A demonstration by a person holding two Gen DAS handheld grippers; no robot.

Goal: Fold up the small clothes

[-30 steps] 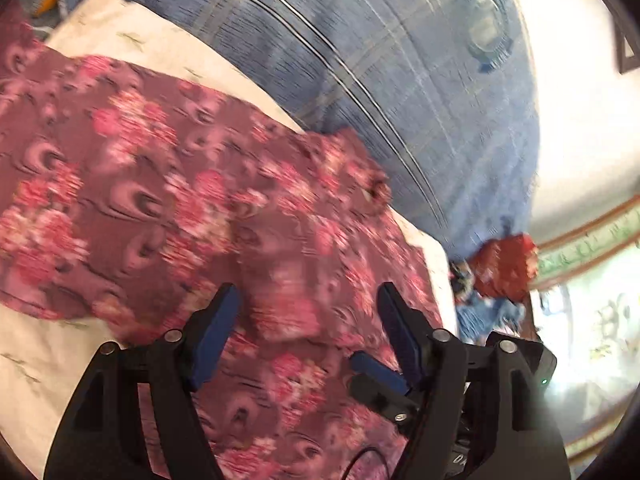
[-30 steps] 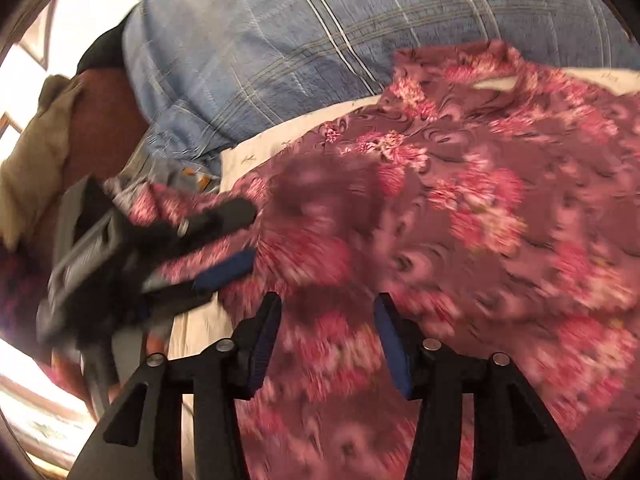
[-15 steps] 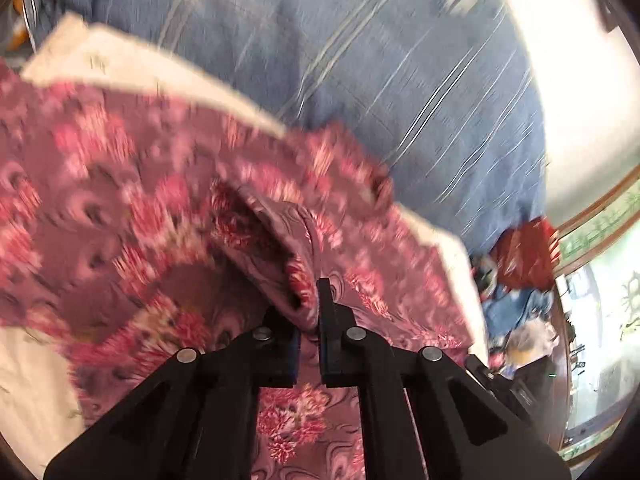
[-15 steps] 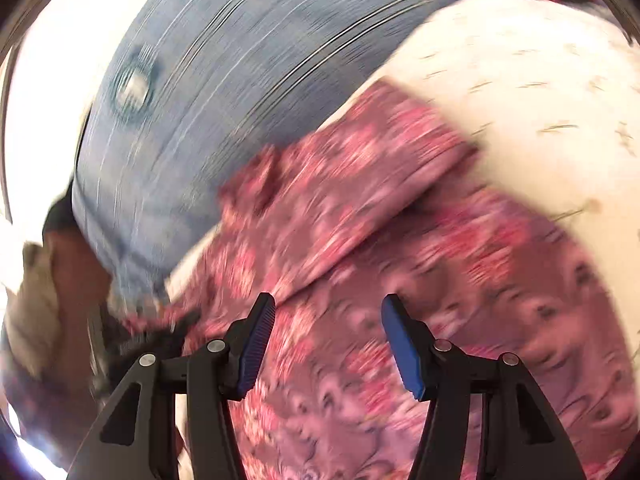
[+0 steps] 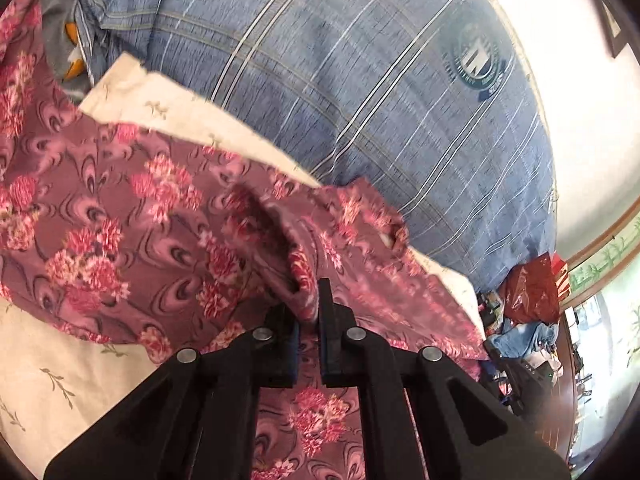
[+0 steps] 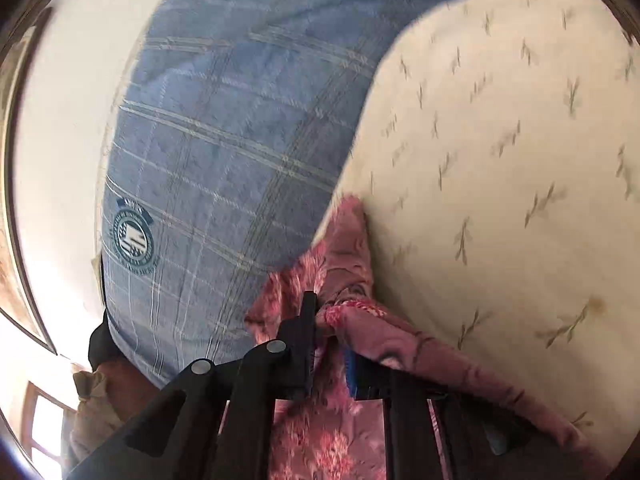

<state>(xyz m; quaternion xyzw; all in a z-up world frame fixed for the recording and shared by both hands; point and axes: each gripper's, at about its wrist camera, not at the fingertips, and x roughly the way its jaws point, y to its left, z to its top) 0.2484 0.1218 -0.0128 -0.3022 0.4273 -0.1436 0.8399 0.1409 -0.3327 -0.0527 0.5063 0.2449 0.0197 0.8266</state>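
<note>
Pinching the floral garment (image 5: 120,216), both tongs are set: left tongs (image 5: 308,312) grip a bunched fold. Right tongs (image 6: 328,320) have just closed on its edge at six o'clock. Next, I judge, lift together and fold it over.

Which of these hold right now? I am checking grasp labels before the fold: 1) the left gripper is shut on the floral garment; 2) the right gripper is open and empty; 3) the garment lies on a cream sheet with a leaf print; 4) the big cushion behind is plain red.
1) True: the left gripper pinches a raised fold of the maroon floral garment.
2) False: the right gripper, whose jaws have just been closing, is shut on an edge of the garment.
3) True: the cream leaf-print sheet lies under it.
4) False: the cushion is blue plaid with a round crest.
</note>
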